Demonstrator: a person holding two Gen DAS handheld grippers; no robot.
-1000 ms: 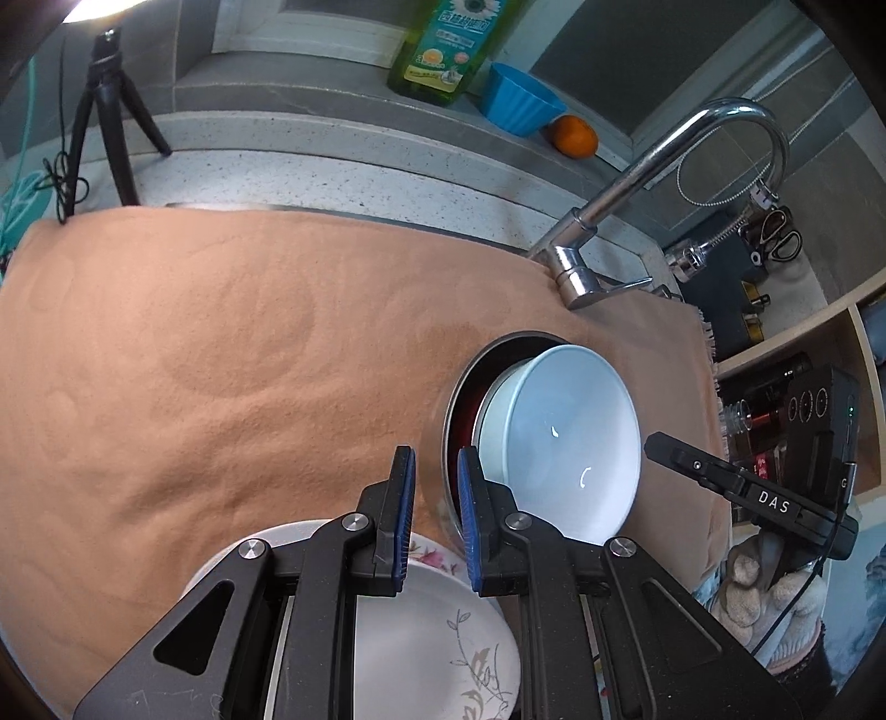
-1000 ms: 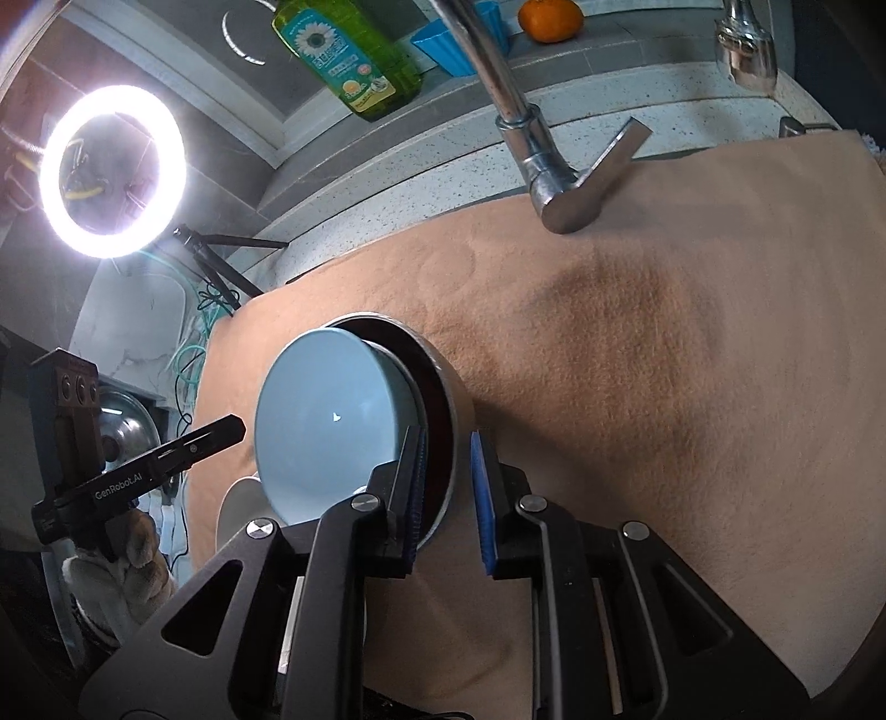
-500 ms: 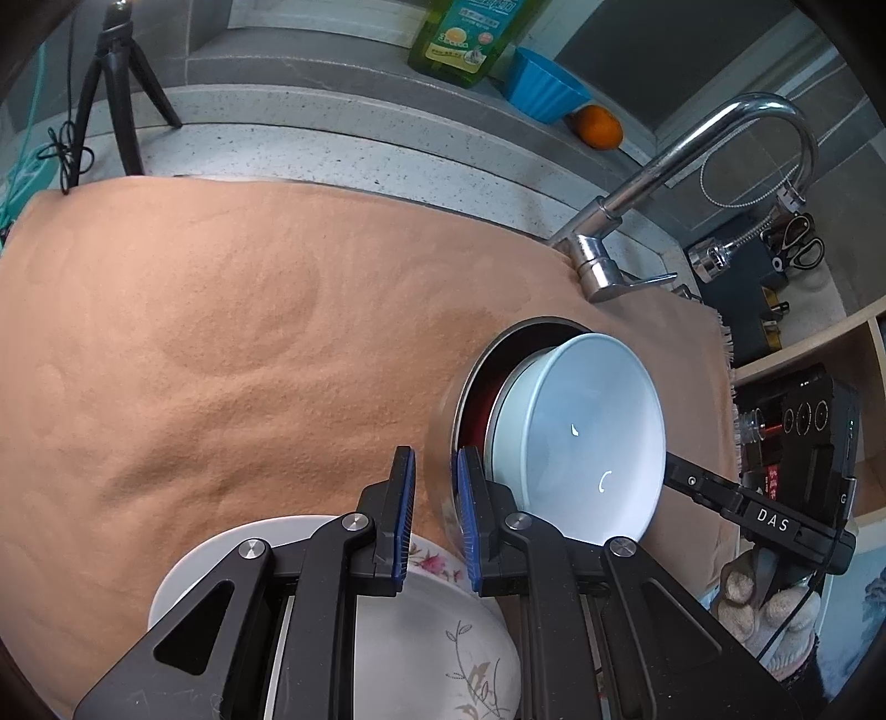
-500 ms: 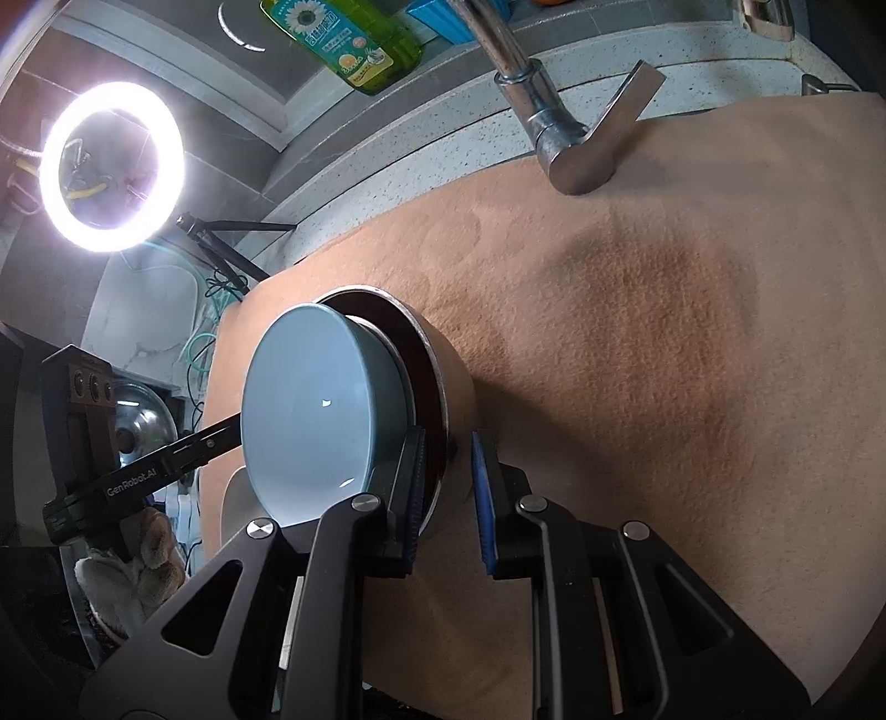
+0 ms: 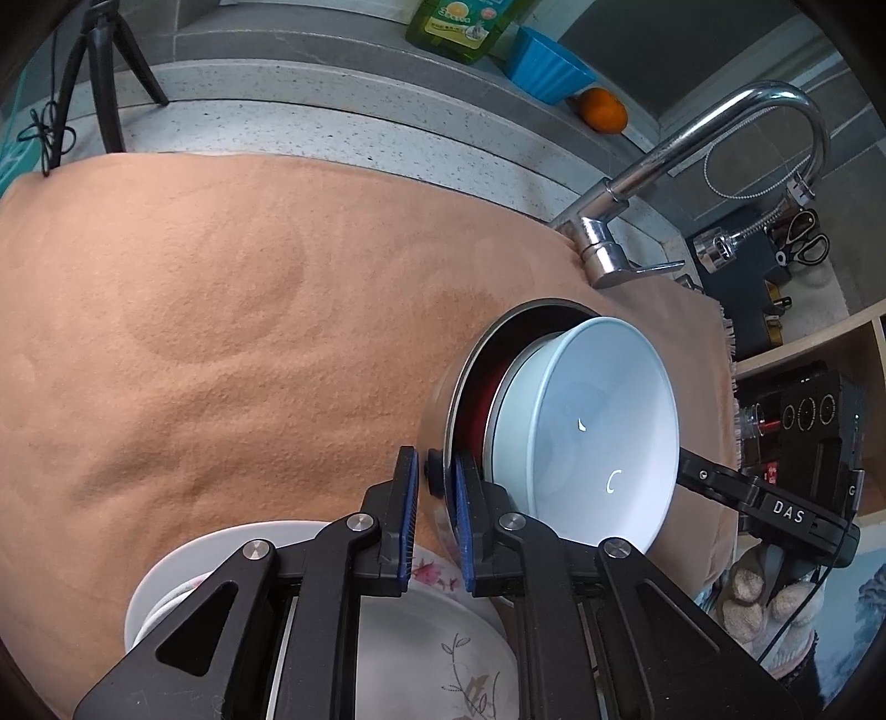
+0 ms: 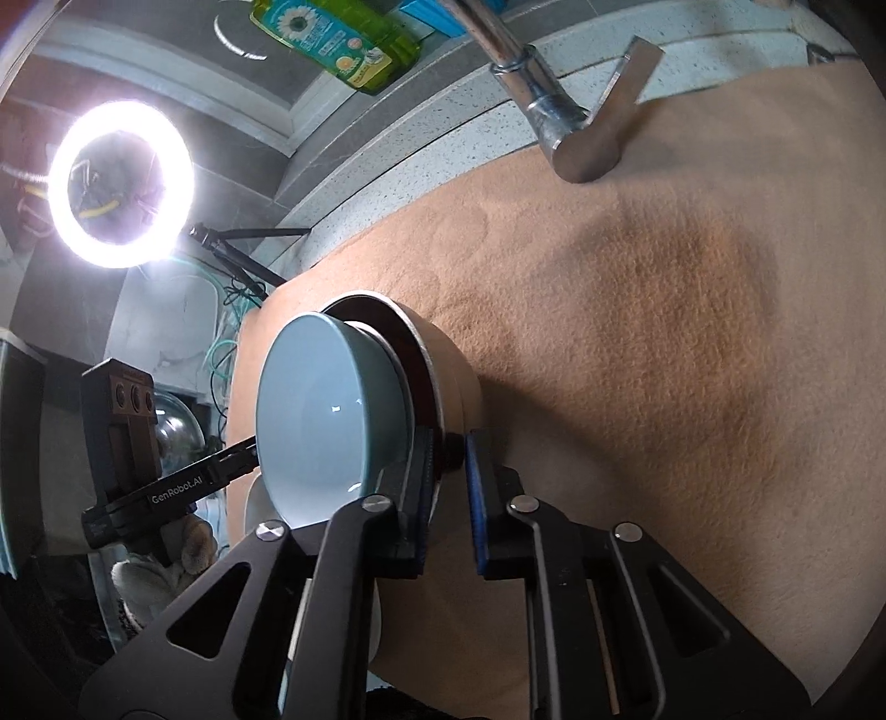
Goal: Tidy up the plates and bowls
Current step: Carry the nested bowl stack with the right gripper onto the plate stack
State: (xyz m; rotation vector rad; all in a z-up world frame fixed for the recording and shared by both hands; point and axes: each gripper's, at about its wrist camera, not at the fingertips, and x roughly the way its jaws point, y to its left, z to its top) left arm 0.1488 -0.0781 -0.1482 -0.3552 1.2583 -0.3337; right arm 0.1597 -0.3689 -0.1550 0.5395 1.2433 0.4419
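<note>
A steel bowl (image 5: 443, 399) with a dark red inside holds a pale blue bowl (image 5: 592, 437) nested in it. Both grippers hold this stack by the steel bowl's rim from opposite sides, above the tan cloth (image 5: 221, 310). My left gripper (image 5: 432, 498) is shut on the rim. My right gripper (image 6: 449, 476) is shut on the rim (image 6: 437, 387) of the same bowl; the blue bowl (image 6: 326, 421) faces left there. White floral plates (image 5: 432, 637) lie stacked under the left gripper.
A chrome faucet (image 5: 692, 183) stands at the cloth's far right edge. On the ledge behind are a green soap bottle (image 5: 459, 27), a blue cup (image 5: 548, 69) and an orange (image 5: 603, 111). A ring light (image 6: 119, 183) and tripod (image 5: 105, 83) stand left.
The nested bowls, held by both grippers, have moved up and toward the right side of the cloth, and the stack tilts more. The floral plates show further from the bowls.
</note>
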